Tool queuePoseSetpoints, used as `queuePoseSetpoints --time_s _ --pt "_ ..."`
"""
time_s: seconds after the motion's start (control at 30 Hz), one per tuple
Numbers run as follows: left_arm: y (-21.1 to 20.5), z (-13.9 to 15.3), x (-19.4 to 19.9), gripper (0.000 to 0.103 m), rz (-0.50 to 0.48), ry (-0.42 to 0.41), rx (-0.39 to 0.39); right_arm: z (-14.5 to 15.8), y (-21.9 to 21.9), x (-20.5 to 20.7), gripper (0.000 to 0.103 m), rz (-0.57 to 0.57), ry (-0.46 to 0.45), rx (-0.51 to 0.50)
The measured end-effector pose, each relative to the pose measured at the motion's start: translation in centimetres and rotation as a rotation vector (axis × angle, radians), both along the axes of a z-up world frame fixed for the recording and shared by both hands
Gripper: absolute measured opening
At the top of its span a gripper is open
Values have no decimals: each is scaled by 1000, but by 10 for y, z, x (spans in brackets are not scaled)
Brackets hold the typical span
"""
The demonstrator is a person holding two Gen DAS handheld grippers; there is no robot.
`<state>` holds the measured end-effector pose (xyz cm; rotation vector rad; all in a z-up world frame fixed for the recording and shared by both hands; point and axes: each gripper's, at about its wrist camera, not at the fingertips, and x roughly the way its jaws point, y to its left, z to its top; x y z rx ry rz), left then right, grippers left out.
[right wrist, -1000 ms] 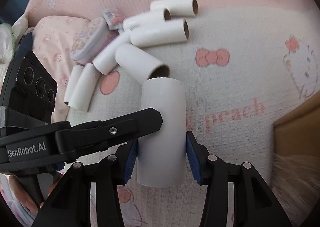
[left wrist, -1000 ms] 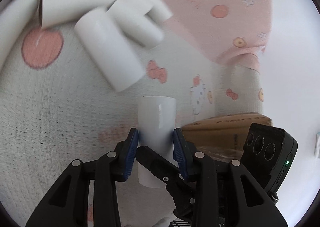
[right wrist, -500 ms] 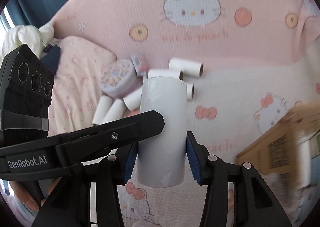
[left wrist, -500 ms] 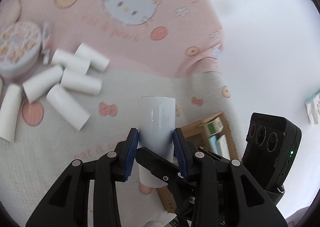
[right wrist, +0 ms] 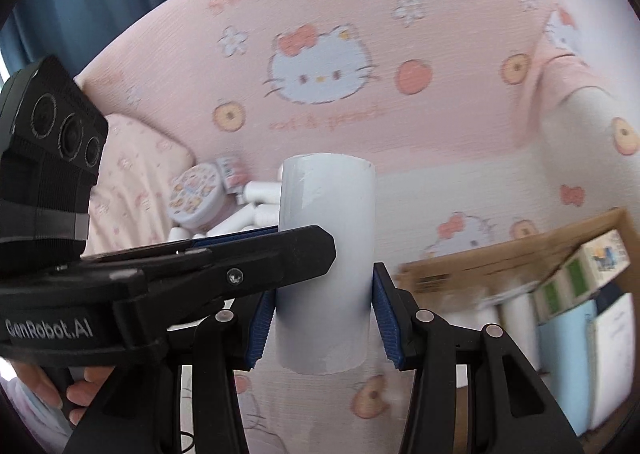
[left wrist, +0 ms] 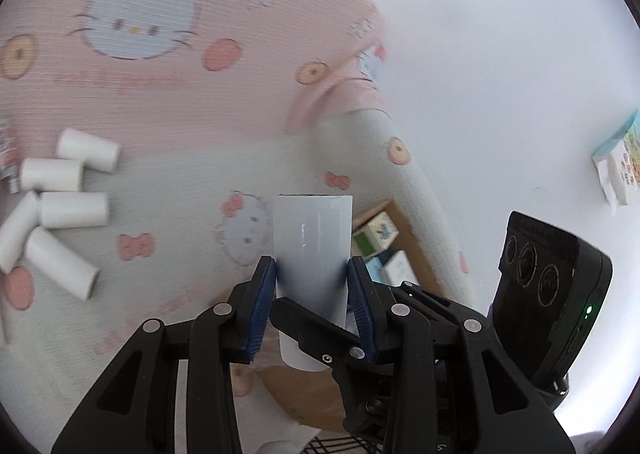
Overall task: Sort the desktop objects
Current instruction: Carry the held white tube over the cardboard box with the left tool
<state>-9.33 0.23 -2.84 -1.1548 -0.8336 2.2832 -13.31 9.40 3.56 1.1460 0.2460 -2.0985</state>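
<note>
A white cardboard roll [left wrist: 312, 230] stands upright between the blue pads of my left gripper [left wrist: 312, 274], which is shut on it. The right wrist view shows a white roll [right wrist: 328, 194] clamped the same way by my right gripper [right wrist: 324, 282]. It looks like one roll held by both: a left finger [right wrist: 256, 270] crosses its front, and a right finger [left wrist: 312, 322] crosses its lower part. The roll hangs well above the bed. Several loose white rolls [left wrist: 74, 208] lie on the blanket at the left, and these loose rolls [right wrist: 260, 210] also show behind the held one.
An open cardboard box [right wrist: 480, 258] with small cartons and white rolls sits at the right, and this box [left wrist: 416, 250] shows below the held roll. A round patterned tin [right wrist: 196, 194] lies beside the loose rolls. A hand [right wrist: 52, 390] holds the left gripper. A white wall fills the right.
Both grippers have risen together with the roll still clamped. The bed and loose rolls now look smaller and farther below. The cardboard box's inside has come into view.
</note>
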Motion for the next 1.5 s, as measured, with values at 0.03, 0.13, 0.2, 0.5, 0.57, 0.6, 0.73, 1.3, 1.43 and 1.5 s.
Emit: queuePoseSetpoints --time_s 0.03,0.13,0.2,0.5,0.57,0.6,0.73,1.3,1.43,1.5 --pt "6 3 -4 41 -15 0 -2 3 5 -3 44 -11 5 3" --pt "28 12 -12 41 -52 17 -37 12 20 -14 44 -41 6 9" --pt "40 17 -16 41 -71 26 -60 16 30 -21 44 -58 6 8" --pt "90 26 -29 41 -143 22 -135 19 69 -43 44 -76 -14 3" --pt "97 22 -31 41 -152 -15 -140 16 74 -45 44 -68 -20 28" --pt "103 19 -34 41 -155 -41 -145 13 77 -46 44 -65 -29 41" --pt "121 7 -40 40 -168 -101 -187 -3 91 -58 44 -62 -114 43" --pt "137 -23 -54 38 -189 -185 -354 -76 105 -85 43 -26 -380 114" --pt "133 -8 -53 22 -195 -100 -434 -94 95 -87 43 6 -429 176" --pt "129 -9 -55 19 -190 -106 -437 -101 90 -88 43 20 -454 191"
